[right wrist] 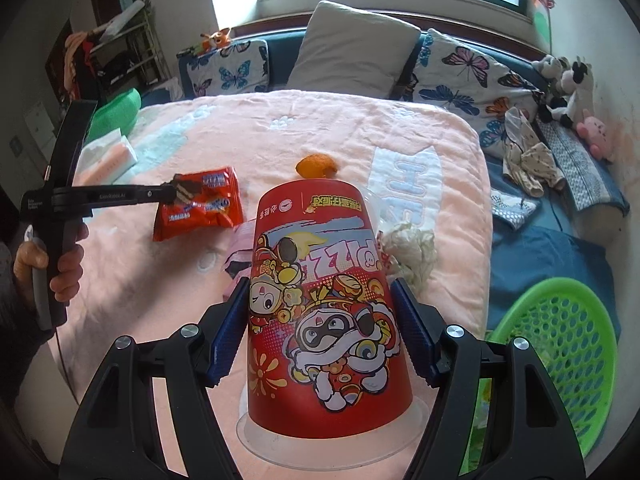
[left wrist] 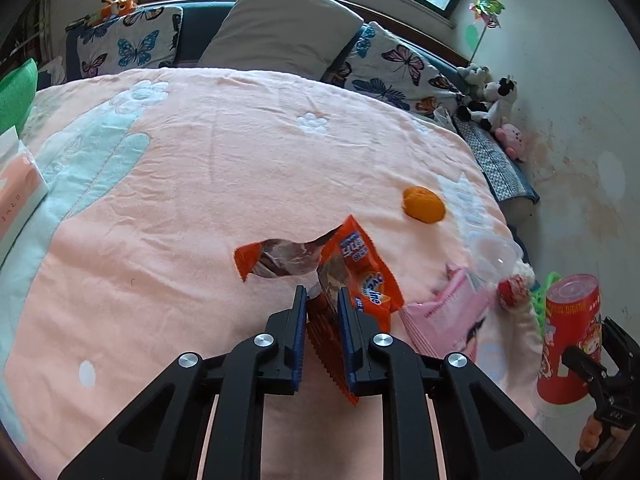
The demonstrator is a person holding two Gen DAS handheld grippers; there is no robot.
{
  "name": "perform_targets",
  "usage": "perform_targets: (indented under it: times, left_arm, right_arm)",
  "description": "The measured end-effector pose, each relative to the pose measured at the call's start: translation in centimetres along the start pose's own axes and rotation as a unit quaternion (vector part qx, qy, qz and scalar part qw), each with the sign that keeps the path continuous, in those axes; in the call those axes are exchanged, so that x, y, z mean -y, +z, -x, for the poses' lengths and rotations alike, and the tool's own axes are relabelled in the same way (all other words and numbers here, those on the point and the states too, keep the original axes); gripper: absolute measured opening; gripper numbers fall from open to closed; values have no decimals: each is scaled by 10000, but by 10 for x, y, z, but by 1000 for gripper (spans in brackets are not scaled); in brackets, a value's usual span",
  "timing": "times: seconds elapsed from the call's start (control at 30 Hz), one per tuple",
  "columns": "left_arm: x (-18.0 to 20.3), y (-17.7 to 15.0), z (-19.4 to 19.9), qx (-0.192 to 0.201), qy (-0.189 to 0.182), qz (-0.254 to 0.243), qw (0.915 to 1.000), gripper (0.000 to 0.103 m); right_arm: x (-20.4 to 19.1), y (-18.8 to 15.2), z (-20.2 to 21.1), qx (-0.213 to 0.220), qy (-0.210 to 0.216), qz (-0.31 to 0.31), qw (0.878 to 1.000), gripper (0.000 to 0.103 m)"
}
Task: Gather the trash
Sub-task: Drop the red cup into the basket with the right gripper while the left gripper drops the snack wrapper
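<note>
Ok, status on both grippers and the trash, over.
Left gripper shut on orange wrapper. Right gripper clamped on red cup, upside down. Green basket at right, path clear.

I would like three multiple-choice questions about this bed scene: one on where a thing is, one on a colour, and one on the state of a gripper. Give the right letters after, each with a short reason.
1. Where does the orange fruit lie?
A. in the basket
B. on the pink blanket, beyond the cup
C. on a pillow

2. What colour is the perforated basket?
A. green
B. blue
C. white

3. What is the left gripper doing?
A. standing wide open over bare blanket
B. pinching the orange snack wrapper
C. holding a pillow

Answers:
1 B: in the right wrist view the fruit sits on the pink blanket, past the red paper cup.
2 A: its mesh wall beside the bed is bright green.
3 B: its blue pads are shut on the orange snack wrapper, while the right gripper clasps the cup.
</note>
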State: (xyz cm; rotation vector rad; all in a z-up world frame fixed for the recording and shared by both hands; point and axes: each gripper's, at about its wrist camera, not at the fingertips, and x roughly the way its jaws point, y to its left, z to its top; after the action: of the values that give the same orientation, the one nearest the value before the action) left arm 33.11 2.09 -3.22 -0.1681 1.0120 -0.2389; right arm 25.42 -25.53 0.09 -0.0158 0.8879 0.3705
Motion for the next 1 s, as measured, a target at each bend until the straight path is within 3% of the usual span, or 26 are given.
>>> perform_targets:
  times: [0.43,0.7,1.0]
  left_arm:
    - [43,-23,61,277,-299,-447,9982,13]
    - [89,-22,81,380,-610,-814,9941,13]
    - [162,-22,68,257,-1018,-1249,9866,13]
  right_arm:
    - [33,-30,54,388,111,-626,9972,69]
    - [70,-45,82,631,-183,-1075,9920,70]
    - [128,-73,97,581,-834,-1506,9834,70]
